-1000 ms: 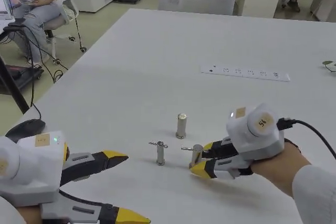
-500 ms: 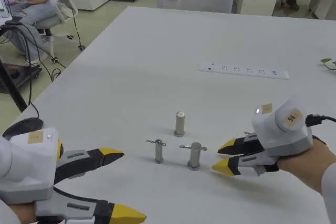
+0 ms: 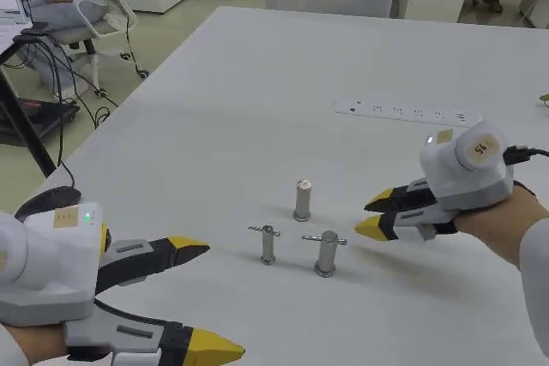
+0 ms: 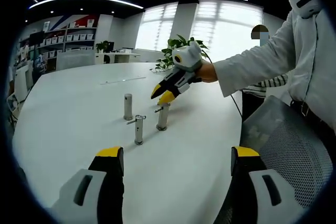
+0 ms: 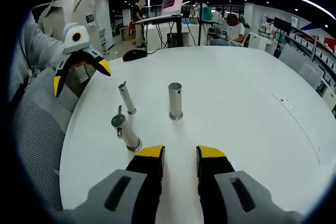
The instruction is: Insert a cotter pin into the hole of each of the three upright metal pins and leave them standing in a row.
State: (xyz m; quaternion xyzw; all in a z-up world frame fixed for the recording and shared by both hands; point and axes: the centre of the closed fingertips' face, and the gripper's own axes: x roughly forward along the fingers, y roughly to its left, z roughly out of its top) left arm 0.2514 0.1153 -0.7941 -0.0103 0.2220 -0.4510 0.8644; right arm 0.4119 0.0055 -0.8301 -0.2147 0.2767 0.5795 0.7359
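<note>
**Last pin bare: line up on its cross-hole first**

Nearest, the left gripper (image 3: 202,299) hangs over the near edge of the table (image 3: 214,109), jaws spread wide and empty. Beyond it stand two metal pins, the left pin (image 3: 268,248) and the right pin (image 3: 325,255), each with a cotter pin (image 3: 263,231) through its top. To their right the right gripper (image 3: 373,216) hovers, jaws a little apart, gripping nothing. Farther off stands the far pin (image 3: 302,201), unfitted, its hole (image 5: 176,92) facing the right gripper. Where the third cotter lies I cannot tell. I'd steady that pin low with the left gripper and feed the cotter straight along the hole. Then nudge it into line, since the three now form a triangle.
</note>
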